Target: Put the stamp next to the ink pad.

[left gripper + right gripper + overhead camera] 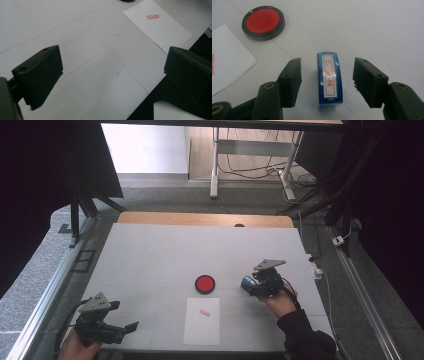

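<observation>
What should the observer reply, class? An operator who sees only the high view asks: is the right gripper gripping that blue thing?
Observer: No. The right gripper has the blue stamp between its jaws, with a gap on each side.
Operator: What's on top of it?
Observer: A white label with red characters.
Operator: And the left gripper?
Observer: The left gripper has its jaws wide apart, with nothing between them above the table.

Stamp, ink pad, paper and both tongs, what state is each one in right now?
Stamp: standing on the table, between the right tongs' jaws, untouched.
Ink pad: uncovered, red face up.
Paper: flat, one red print on it.
Right tongs: open.
Left tongs: open, nothing between them.
</observation>
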A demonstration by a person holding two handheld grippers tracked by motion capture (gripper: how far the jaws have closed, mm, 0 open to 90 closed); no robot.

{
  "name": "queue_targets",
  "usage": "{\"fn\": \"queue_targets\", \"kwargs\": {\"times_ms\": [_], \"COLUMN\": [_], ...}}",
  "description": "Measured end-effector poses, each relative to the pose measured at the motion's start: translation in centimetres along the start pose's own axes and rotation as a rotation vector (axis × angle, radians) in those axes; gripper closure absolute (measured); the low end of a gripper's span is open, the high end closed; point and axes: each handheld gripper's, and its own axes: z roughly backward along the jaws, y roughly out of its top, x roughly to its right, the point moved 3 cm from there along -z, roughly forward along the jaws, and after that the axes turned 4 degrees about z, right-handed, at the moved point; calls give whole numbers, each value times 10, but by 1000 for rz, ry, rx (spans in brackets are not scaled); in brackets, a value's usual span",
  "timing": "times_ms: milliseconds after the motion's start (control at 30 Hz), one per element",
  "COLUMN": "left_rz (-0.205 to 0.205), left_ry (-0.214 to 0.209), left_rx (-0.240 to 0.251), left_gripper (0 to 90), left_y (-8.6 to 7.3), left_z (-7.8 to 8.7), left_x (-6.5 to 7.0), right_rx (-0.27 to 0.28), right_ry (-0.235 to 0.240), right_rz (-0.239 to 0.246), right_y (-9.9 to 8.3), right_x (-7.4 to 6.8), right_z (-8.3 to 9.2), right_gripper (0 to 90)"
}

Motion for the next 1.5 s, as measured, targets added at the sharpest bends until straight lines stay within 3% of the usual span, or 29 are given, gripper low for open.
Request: {"fn": "queue_targets", "kwargs": {"times_ms": [167,333,600,833,1500], "left_rz": [2,1,6,10,25], "left_ry": [-1,3,3,4,6], "left_rx": [1,2,6,6,10], "left_gripper": [19,19,18,18,12], "left_y": [0,0,-1,-1,-1], "left_z": [0,0,1,1,2], "left_x": [0,0,0,-1,-2], "right_rx": [16,47,50,67,110], "right_ry": [-8,5,36,35,37], "right_rz": [10,-15,-43,-37,-29], "right_y": [4,7,10,12,-7], "right_x": [-5,-9,-17,-26,-45], "right_z": [5,11,20,34,70], "right_gripper": [290,216,116,35,0]}}
